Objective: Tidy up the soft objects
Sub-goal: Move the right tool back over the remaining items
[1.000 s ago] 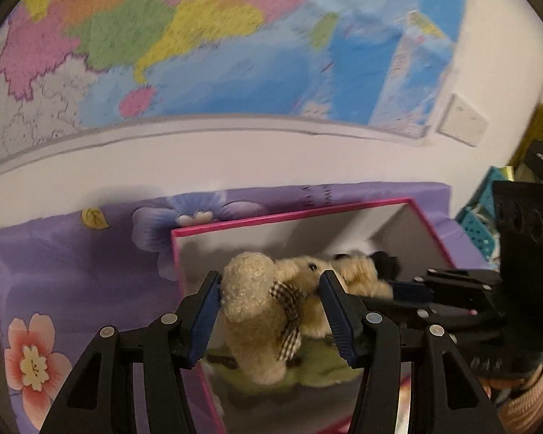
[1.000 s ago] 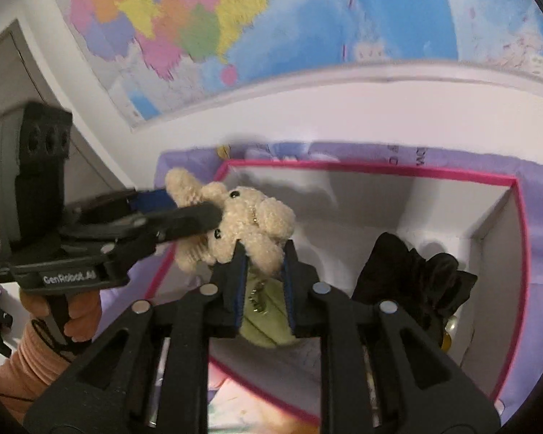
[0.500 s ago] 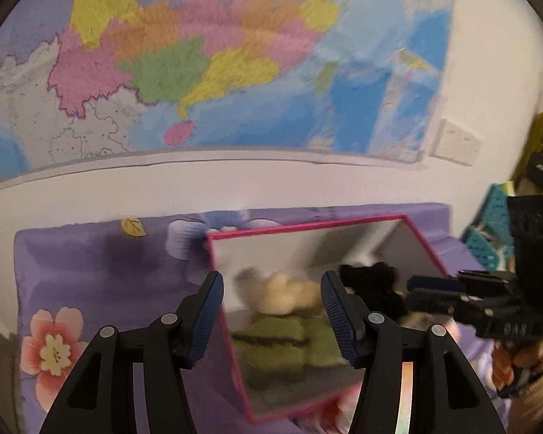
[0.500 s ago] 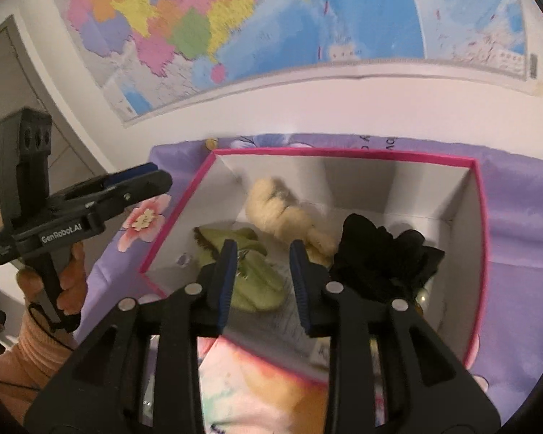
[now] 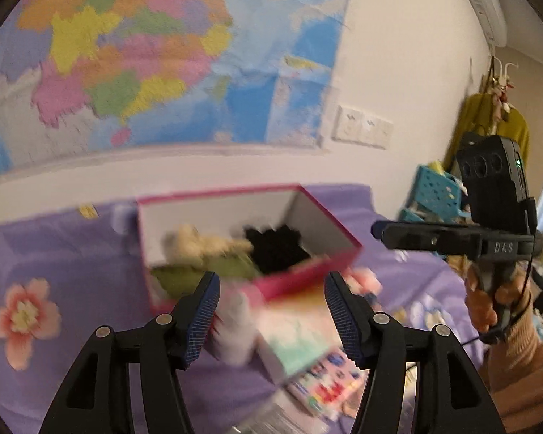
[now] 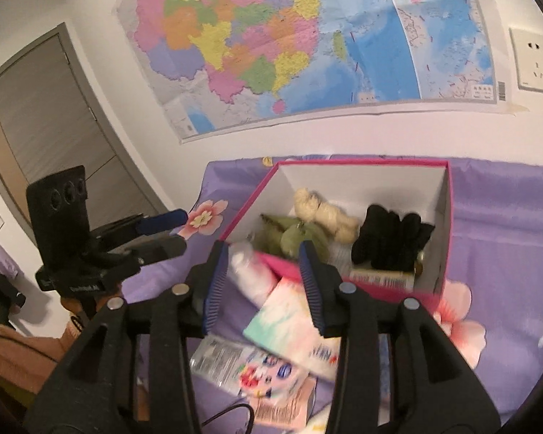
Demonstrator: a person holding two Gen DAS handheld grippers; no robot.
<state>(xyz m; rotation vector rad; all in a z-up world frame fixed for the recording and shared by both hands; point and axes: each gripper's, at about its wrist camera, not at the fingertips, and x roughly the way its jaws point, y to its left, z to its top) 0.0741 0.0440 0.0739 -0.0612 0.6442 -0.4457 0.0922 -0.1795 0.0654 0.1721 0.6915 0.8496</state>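
With the cream bear (image 6: 323,213), green plush (image 6: 293,237) and black item (image 6: 390,242) lying in the pink box (image 6: 446,217), both the left gripper (image 5: 271,311) and right gripper (image 6: 266,282), jaws apart and empty, should approach the next soft item slowly and squarely.

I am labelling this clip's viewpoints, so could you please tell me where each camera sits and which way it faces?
Left wrist: on the left gripper, looking forward and down at the pink box on the purple cloth; its open fingers show, and the right gripper in the person's hand.
Right wrist: on the right gripper, looking down into the box from its other side; its open fingers show, and the left gripper.
Shared: box, cream plush, black item, wall map.
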